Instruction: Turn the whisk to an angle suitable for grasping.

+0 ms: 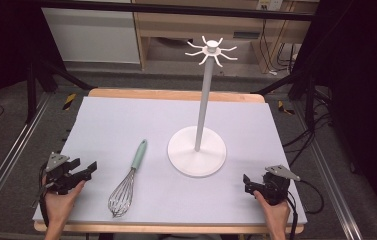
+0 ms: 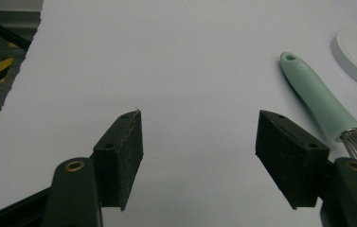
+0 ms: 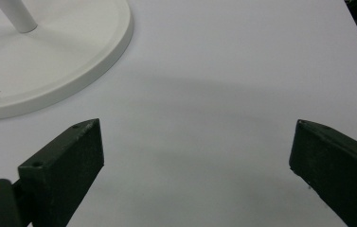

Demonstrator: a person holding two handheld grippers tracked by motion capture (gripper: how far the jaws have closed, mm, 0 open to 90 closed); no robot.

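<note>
We see the whisk (image 1: 127,181) lying flat on the counter (image 1: 126,120), near the left gripper (image 1: 87,170) and beside the white stand (image 1: 197,150). Both the left gripper and the right gripper (image 1: 247,183) rest with fingers spread wide, holding nothing.
</note>
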